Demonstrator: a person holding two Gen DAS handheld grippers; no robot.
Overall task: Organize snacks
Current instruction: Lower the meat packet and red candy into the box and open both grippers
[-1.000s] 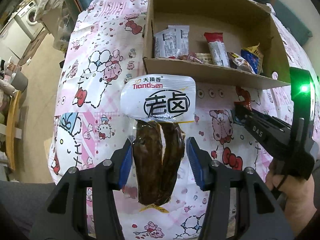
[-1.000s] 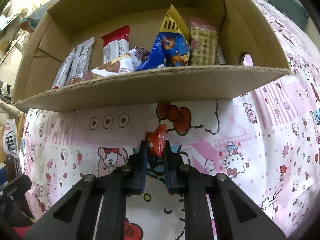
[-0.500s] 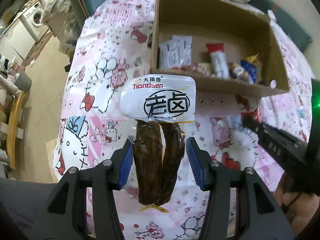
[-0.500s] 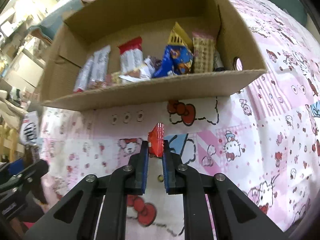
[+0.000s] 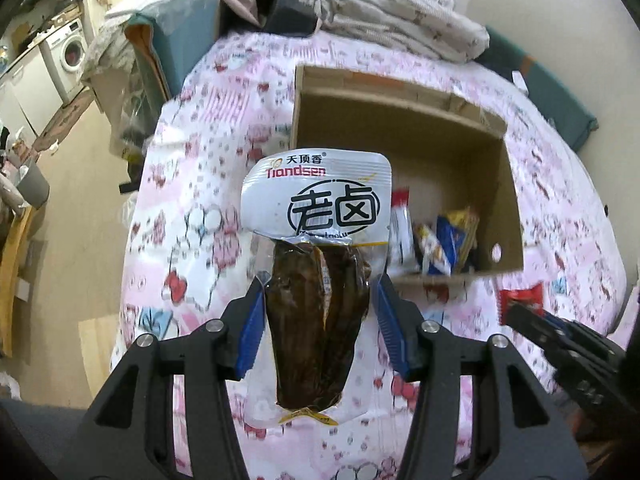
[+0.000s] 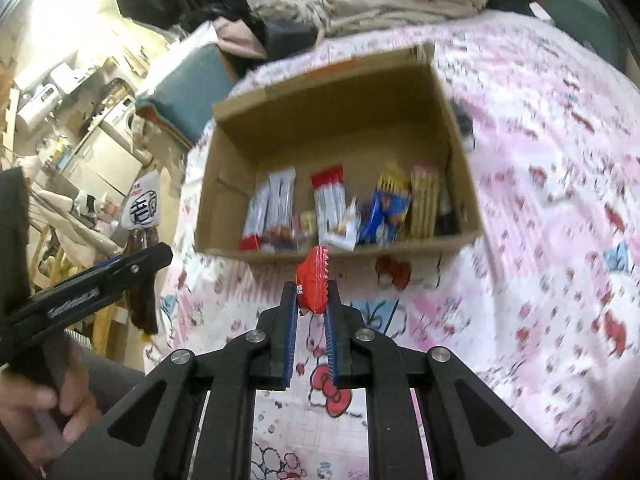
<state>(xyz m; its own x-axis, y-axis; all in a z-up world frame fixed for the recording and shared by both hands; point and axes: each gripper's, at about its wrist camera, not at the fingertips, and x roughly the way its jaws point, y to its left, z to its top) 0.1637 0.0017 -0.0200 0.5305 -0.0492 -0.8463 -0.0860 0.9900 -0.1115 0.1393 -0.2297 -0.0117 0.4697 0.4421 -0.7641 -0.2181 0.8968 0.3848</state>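
My left gripper (image 5: 318, 292) is shut on a vacuum pack of dark braised meat (image 5: 316, 312) with a white printed top. It hangs in the air in front of the open cardboard box (image 5: 400, 120). My right gripper (image 6: 311, 294) is shut on a small red snack packet (image 6: 313, 280), held just short of the box's near wall (image 6: 400, 248). Several wrapped snacks (image 6: 332, 208) lie along the near side of the box floor. In the left wrist view the red packet (image 5: 520, 300) and the right gripper show at the lower right. The left gripper with its meat pack (image 6: 142, 216) appears at the left of the right wrist view.
The box stands on a bed with a pink cartoon-print sheet (image 6: 540, 200). Folded bedding and clothes (image 5: 400, 24) are piled behind the box. Beyond the bed's left edge there are a washing machine (image 5: 68, 52), furniture and bare floor. A hand (image 6: 36, 412) holds the left gripper's handle.
Both grippers have risen with their packs, so the box now sits lower and farther off and more of its inside shows. Neither grip has changed.
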